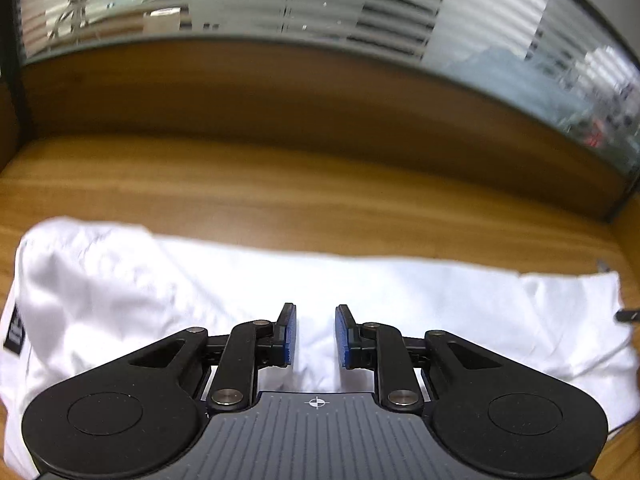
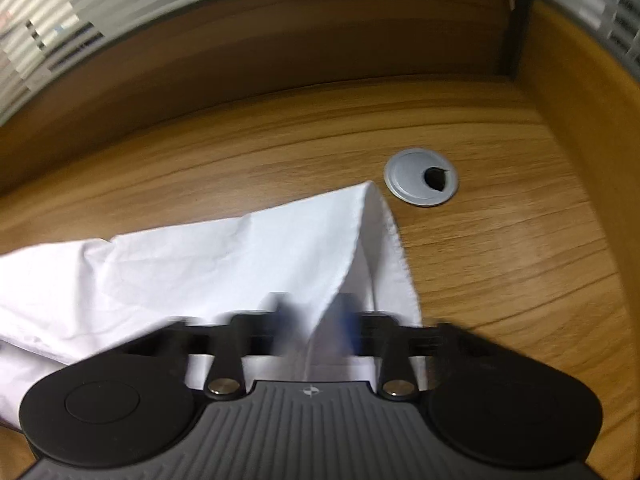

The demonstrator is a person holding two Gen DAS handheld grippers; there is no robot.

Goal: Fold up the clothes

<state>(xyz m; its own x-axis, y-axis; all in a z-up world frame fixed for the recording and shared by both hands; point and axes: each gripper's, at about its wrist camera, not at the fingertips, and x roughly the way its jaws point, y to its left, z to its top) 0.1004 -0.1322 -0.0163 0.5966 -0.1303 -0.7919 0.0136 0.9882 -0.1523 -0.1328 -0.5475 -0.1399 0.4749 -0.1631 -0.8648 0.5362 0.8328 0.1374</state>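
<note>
Nearest the left wrist camera is the grey ribbed body of the left hand-held gripper (image 1: 316,334), with its black linkage arms spread to either side. Its two blue pads (image 1: 291,334) stand apart with a clear gap between them, and nothing is held there; white cloth shows through the gap beneath. The shirt (image 1: 400,300) lies flat across the bench (image 1: 280,184), stretching well out to the left and right of this gripper. Far to its left, a small dark label (image 1: 15,332) sits at the cloth's edge. Ahead of the gripper the bare wooden bench runs to a low wooden back panel, with frosted striped glass above.

In the right wrist view, the right hand-held gripper (image 2: 316,328) is blurred by motion. Its blue pads (image 2: 347,320) appear parted, with a hemmed edge of the shirt (image 2: 220,256) running between them, but the blur makes it impossible to tell whether they touch or pinch the cloth. The shirt spreads to this gripper's left and narrows ahead to a pointed corner. Just beyond that corner, ahead and slightly right, a grey round cable grommet (image 2: 420,178) is set into the bench (image 2: 500,264), near the cloth but apart from it.
</note>
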